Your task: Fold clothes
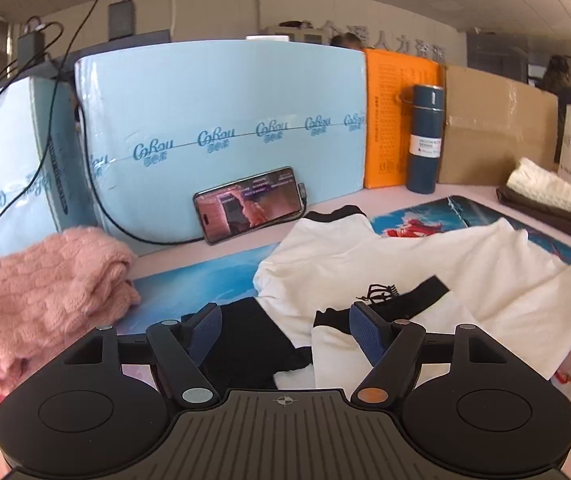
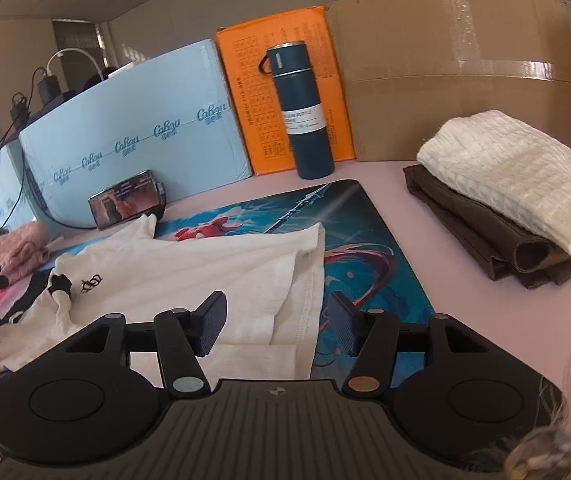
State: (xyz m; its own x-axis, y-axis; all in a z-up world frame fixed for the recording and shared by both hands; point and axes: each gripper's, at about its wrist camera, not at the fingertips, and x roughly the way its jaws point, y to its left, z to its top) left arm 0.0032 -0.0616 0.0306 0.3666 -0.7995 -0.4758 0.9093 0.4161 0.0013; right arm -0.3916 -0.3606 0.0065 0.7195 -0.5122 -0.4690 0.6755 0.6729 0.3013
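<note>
A white T-shirt with black trim and a small black emblem lies partly folded on a blue printed mat. My left gripper is open, its blue pads on either side of the shirt's black-trimmed sleeve area. In the right wrist view the same shirt spreads over the mat. My right gripper is open over the shirt's hem edge, holding nothing.
A pink knit sweater lies at the left. A folded white knit on a folded brown garment sits at the right. A phone, a blue flask, and blue, orange and cardboard boxes line the back.
</note>
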